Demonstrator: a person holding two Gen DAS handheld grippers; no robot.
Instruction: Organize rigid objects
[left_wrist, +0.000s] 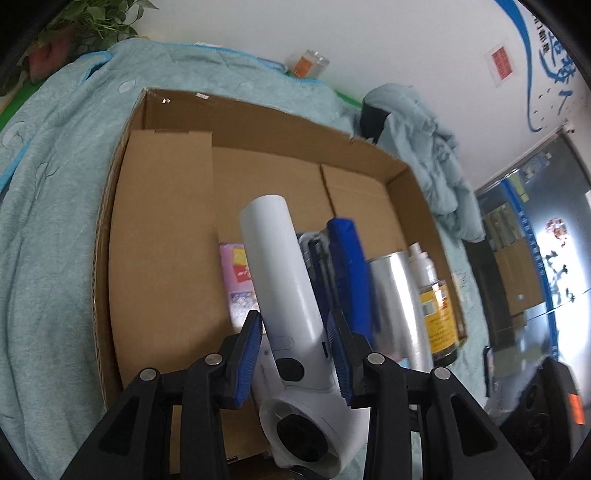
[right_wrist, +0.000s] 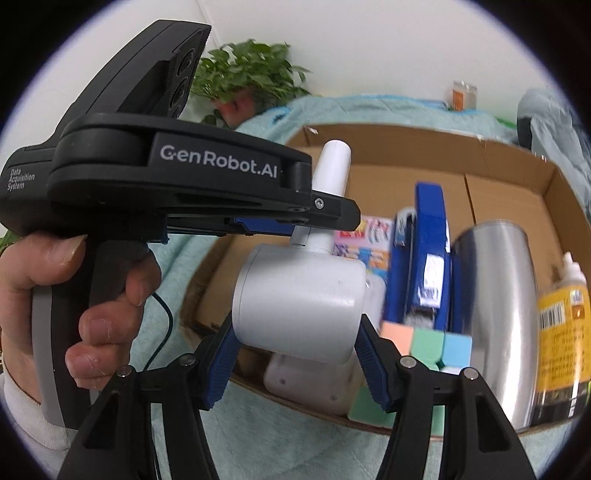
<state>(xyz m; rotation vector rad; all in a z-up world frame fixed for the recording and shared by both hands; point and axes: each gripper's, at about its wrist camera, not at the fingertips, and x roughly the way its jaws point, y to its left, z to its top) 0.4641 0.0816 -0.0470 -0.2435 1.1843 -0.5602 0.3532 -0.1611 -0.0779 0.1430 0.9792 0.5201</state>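
Left wrist view: the left gripper (left_wrist: 295, 345) is clamped on the handle of a white dryer (left_wrist: 291, 306), held above the box (left_wrist: 166, 229); the handle points to 12 o'clock. A stapler (left_wrist: 349, 266), can (left_wrist: 397, 295) and bottle (left_wrist: 436, 306) stand in a row toward 3 o'clock.

Right wrist view: the right gripper (right_wrist: 297, 352) flanks the dryer's barrel; I cannot tell whether its pads (right_wrist: 221, 360) press it. A cube (right_wrist: 428, 345) lies at 3 o'clock. Best to lower the dryer slowly into the bare floor at 9 o'clock, clear of the row.
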